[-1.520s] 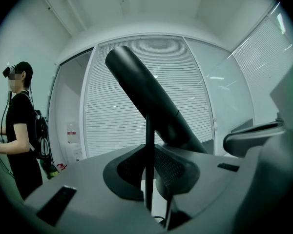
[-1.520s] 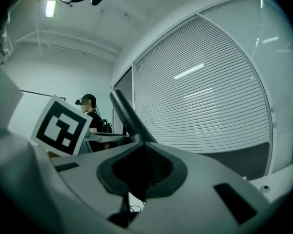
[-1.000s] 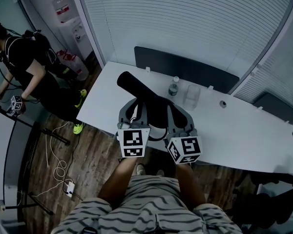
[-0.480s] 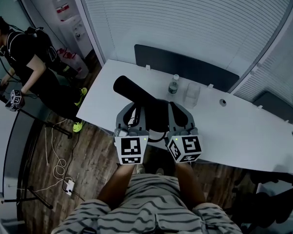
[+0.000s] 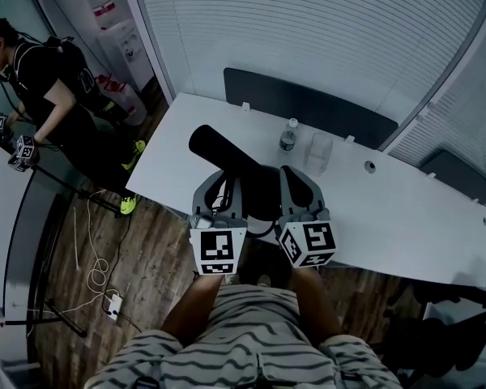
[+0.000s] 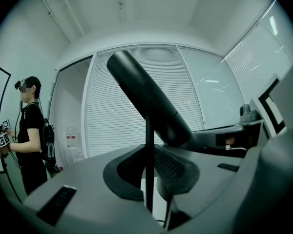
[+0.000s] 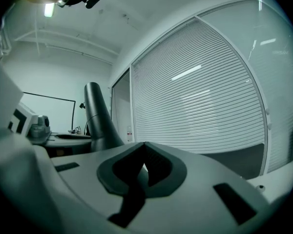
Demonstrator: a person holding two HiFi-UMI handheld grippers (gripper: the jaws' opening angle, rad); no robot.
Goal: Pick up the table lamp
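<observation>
The lamp [image 5: 227,155] is held between the two tools at the near edge of the worktop [image 5: 405,217]. Its long dark head slants up and left, out over the worktop's left end. Whether its foot is clear of the surface cannot be made out.

In the left gripper view the left tool [image 6: 149,179] is closed on the lamp's thin stem [image 6: 149,145]. The stem stands upright between the pads [image 6: 173,167], and the head [image 6: 146,101] rises above them. In the right gripper view the right tool [image 7: 144,167] has its pads drawn almost together on a dark band that runs down to the lower left. The band looks like part of the lamp, whose head [image 7: 98,116] stands off to that view's left.

From the head view, the left tool [image 5: 221,178] and the right tool [image 5: 297,178] sit side by side, astride the near edge. Beyond the lamp, a bottle [image 5: 287,143] and a cup [image 5: 318,154] stand near the far edge, just beside each other and a little apart from the lamp's head. A dark panel [image 5: 308,112] closes off that far edge.

To the right of the tools the worktop runs on bare. Its left end drops to a wood floor [image 5: 146,274] with loose cables [image 5: 93,266]. A second person [image 5: 49,87] stands there, well apart from the lamp.
</observation>
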